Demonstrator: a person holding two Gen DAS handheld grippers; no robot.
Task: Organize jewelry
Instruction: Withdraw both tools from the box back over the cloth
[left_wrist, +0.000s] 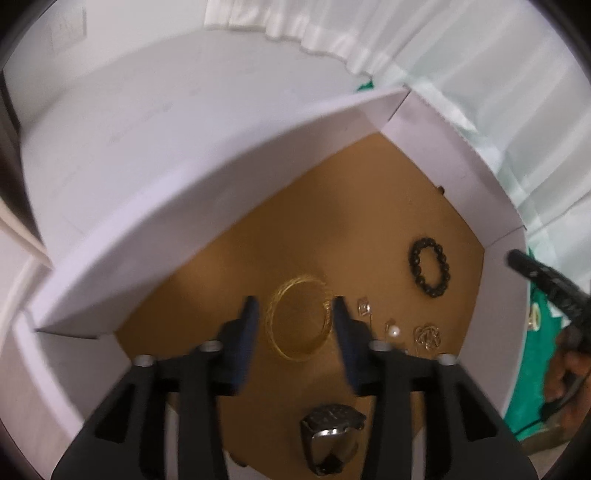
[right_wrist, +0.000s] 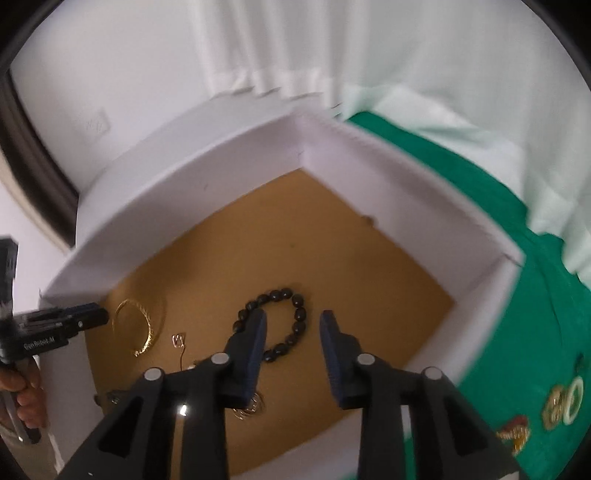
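- Tongs, left: gaping wide above thin gold wire bangle, mid-frame.
- Right tongs: wide, empty, over black beaded bracelet in white-walled, brown-floored box.

In the box, the bangle lies left of the beaded bracelet, the two well apart. Nearer the front between them lie a small pendant, a pearl earring and a tangle of chain. The watch lies at the box's near edge. Right of the box, on the cloth, lie more pieces.
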